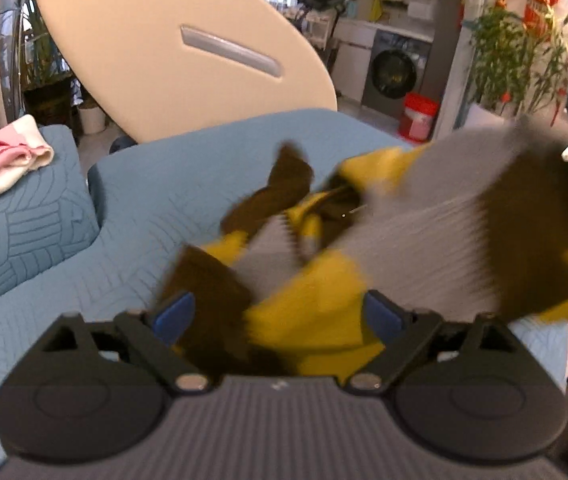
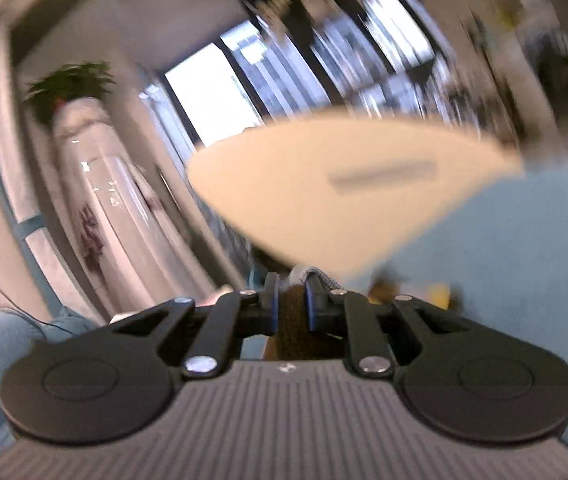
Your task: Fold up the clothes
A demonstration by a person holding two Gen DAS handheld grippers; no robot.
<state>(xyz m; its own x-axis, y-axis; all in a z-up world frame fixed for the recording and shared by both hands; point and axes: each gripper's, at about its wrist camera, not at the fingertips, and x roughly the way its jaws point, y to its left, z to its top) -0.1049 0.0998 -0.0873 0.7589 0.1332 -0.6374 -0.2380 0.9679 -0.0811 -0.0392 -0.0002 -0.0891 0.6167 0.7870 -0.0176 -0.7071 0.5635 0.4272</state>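
Knit sweater (image 1: 423, 232), brown-yellow-grey, bunched on blue quilt (image 1: 156, 208). Right gripper (image 2: 291, 300) clamps brown fabric; left gripper (image 1: 280, 312) spread wide, empty. Lift steadily, let garment hang untangled before laying flat.

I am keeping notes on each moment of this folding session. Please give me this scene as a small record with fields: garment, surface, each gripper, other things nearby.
garment: brown, yellow and grey sweater, crumpled and partly lifted, blurred
surface: blue quilted cover
left gripper: jaws wide open, sweater fabric lying between them, not pinched
right gripper: jaws shut on a brown part of the sweater
nearby: pink and white folded cloth on a blue cushion; beige board behind
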